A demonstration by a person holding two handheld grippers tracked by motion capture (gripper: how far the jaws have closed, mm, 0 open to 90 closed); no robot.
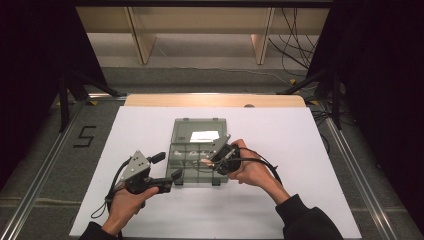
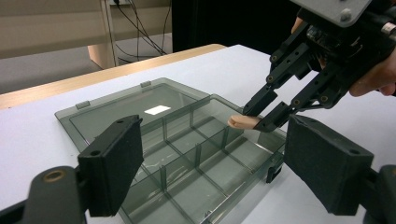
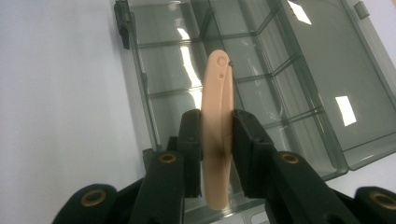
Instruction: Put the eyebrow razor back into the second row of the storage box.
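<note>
The right gripper clamps a beige curved piece above the open grey compartment box; the left gripper waits beside the box, jaws apart

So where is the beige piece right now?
The beige piece is clamped in the right hand-held gripper, held over the open grey box at its right side in the high view, above the compartments.
</note>
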